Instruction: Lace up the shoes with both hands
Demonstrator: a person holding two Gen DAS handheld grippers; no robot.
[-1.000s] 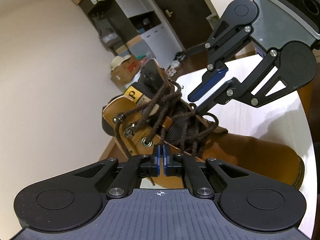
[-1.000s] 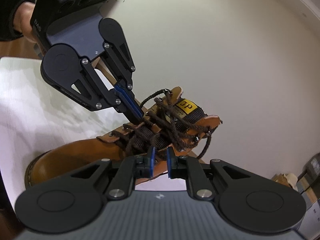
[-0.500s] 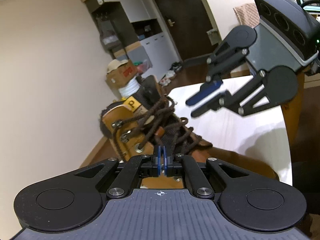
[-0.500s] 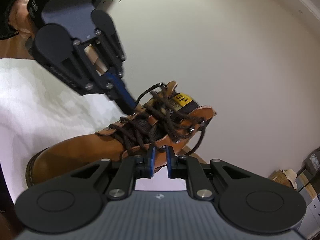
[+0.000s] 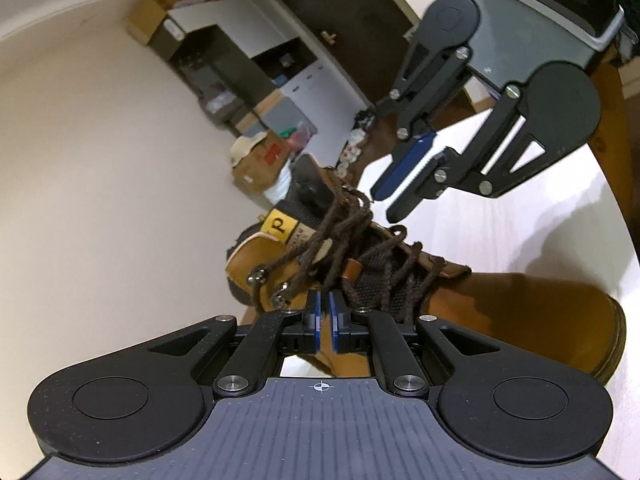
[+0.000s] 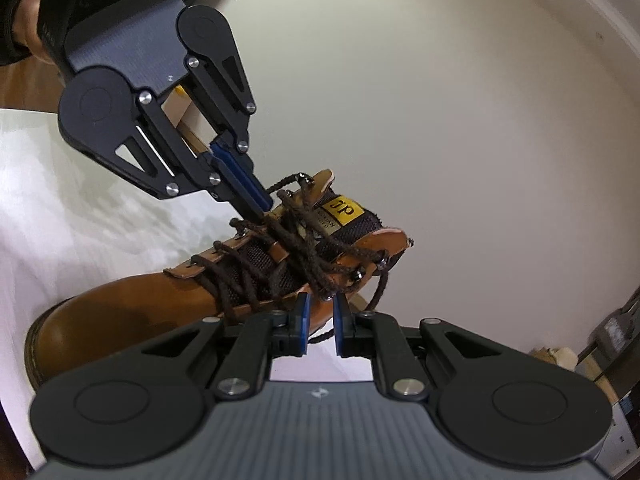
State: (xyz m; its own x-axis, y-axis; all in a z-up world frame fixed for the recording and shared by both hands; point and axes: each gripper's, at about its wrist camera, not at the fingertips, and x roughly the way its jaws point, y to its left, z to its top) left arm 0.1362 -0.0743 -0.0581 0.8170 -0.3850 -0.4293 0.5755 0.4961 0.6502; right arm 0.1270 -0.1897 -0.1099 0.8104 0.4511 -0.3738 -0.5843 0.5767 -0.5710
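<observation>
Firstly, left wrist view. Item: tan leather boot (image 5: pixel 500 312), on a white table (image 5: pixel 520 220), near its edge. Long axis runs from the toe at lower right to the collar at upper left; the yellow tongue label (image 5: pixel 282 226) faces the camera. Brown lace (image 5: pixel 352 236) crosses the tongue in several rows and bunches at the upper hooks. Left gripper (image 5: pixel 325 320): blue pads nearly together, a thin gap between them, held just beside the lace at the ankle hooks; nothing visibly clamped, though whether a strand runs between them cannot be told. Right gripper (image 5: pixel 390 196) hangs above the collar, its fingers parted, tips near the topmost lace crossing, probably placed to catch a strand.

Next, right wrist view. Same boot (image 6: pixel 132 312), toe at lower left, collar at right, overhanging the table (image 6: pixel 60 208) edge. Right gripper (image 6: pixel 320 320): jaws apart, empty, with a loose lace (image 6: pixel 312 256) end curling just beyond them. Left gripper (image 6: pixel 256 200) points down into the upper crossings, pads close together; a grip cannot be confirmed. Judgement: the lacing is threaded through but slack at the top.
</observation>
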